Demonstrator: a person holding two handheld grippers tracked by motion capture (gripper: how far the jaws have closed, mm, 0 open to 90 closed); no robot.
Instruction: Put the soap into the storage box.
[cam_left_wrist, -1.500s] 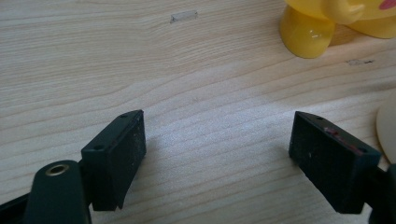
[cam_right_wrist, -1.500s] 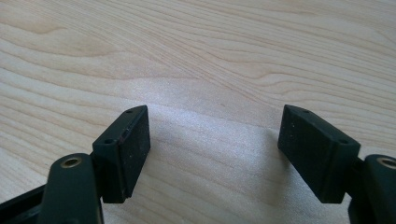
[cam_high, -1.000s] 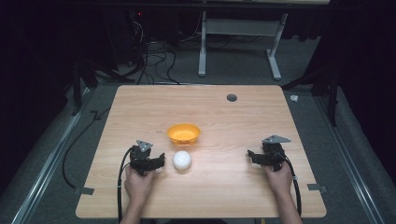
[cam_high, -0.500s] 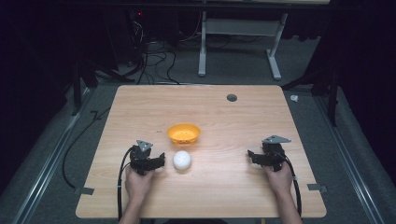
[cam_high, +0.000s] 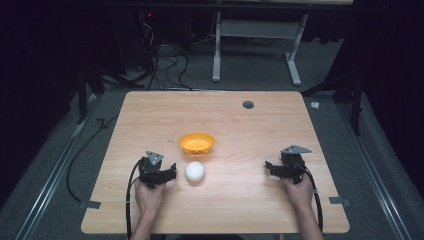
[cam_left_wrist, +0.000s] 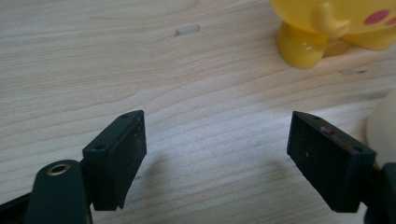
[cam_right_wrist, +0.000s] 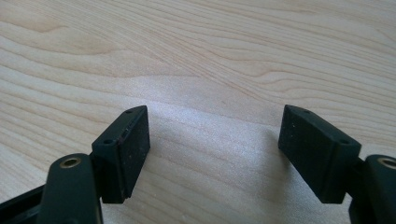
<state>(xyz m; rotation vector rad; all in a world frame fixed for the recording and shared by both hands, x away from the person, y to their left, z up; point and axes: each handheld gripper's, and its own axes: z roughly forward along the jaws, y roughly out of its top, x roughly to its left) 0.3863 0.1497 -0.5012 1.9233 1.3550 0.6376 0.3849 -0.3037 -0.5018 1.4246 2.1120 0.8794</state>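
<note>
An orange-yellow bowl (cam_high: 197, 142) sits near the table's middle, and a white ball (cam_high: 194, 171) lies just in front of it. My left gripper (cam_high: 171, 171) rests on the wood just left of the ball, jaws wide open and holding nothing. In the left gripper view the gripper (cam_left_wrist: 217, 154) stands open over bare wood, with the yellow bowl's foot (cam_left_wrist: 303, 39) at the upper right and the white ball (cam_left_wrist: 384, 133) at the right edge. My right gripper (cam_high: 268, 166) lies at the right front, open over bare wood (cam_right_wrist: 215, 154).
The wooden table (cam_high: 150, 115) has a dark round grommet (cam_high: 248, 104) near its far edge. Tape tabs mark the front corners (cam_high: 91, 204). Cables trail from both grippers off the front edge. A desk frame (cam_high: 255, 35) stands on the floor beyond.
</note>
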